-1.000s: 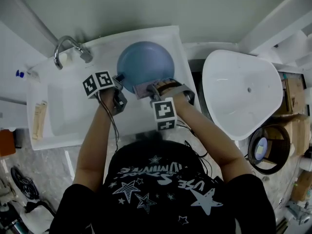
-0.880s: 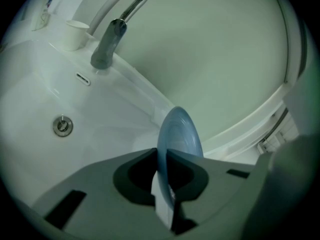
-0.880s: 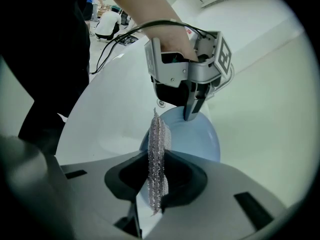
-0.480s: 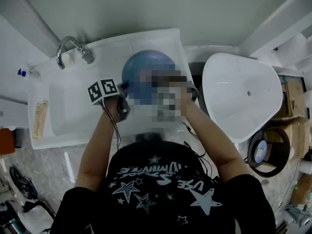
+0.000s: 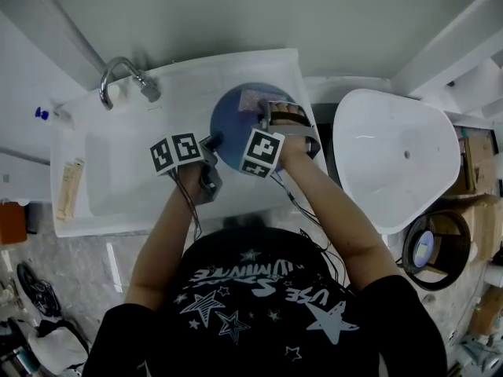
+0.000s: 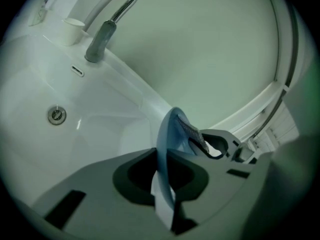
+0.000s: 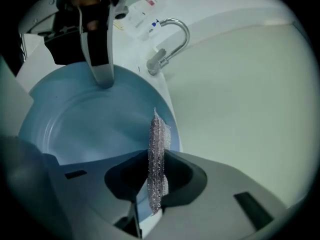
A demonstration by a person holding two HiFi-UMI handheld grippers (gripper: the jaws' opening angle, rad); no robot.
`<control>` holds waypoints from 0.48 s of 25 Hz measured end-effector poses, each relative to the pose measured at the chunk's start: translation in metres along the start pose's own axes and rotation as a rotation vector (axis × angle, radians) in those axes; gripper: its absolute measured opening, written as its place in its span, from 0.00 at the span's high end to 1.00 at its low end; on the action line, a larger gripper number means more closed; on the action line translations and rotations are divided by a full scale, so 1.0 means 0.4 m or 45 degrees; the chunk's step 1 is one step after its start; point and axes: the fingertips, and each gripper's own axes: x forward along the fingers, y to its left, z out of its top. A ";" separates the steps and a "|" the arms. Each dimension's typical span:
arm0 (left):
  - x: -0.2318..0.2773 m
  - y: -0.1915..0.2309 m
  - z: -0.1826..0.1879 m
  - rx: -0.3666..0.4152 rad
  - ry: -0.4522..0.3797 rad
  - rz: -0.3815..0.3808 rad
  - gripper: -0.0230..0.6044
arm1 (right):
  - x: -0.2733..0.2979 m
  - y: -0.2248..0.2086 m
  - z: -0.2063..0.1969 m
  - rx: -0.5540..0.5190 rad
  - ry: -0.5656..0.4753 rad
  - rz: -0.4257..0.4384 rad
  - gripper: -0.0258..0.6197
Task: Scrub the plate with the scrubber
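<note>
Clutter lines the far left edge: a small blue-capped item (image 5: 39,114) by the wall and a tan bar-shaped object (image 5: 67,188) on the left ledge of the white sink (image 5: 118,181). A curved chrome faucet (image 5: 148,91) rises at the sink's back left corner, well apart from the work. The basin below it shows a round drain (image 6: 56,115).

A person in a black star-printed shirt (image 5: 259,305) leans over the sink's right end. The left tongs (image 6: 162,181) are clamped on the near rim of a blue plate (image 5: 236,124), which is seen edge-on in the left gripper view. Their marker cube (image 5: 177,154) hides the jaws from overhead. Whether the plate rests on the sink cannot be told.

A silvery mesh scrubber (image 5: 255,100) lies against the plate's hollow face near its far rim, pinched flat in the closed right tongs (image 7: 156,181). That gripper's own marker cube (image 5: 262,152) and the hand behind it cover the plate's near right part from above.

Just right of the sink stands a large white tub (image 5: 385,181). Beyond it sit a dark round bin (image 5: 444,254) and cardboard boxes (image 5: 478,159) against the right edge.
</note>
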 end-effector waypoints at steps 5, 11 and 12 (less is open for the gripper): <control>-0.011 -0.017 0.025 -0.002 -0.018 -0.025 0.91 | 0.007 0.036 0.005 -0.014 0.003 0.049 0.83; -0.008 -0.001 0.050 -0.063 -0.048 -0.021 0.91 | -0.019 0.068 0.022 -0.006 -0.049 0.142 0.83; -0.007 0.003 0.056 -0.074 -0.057 -0.016 0.91 | -0.026 0.077 0.024 -0.005 -0.056 0.160 0.83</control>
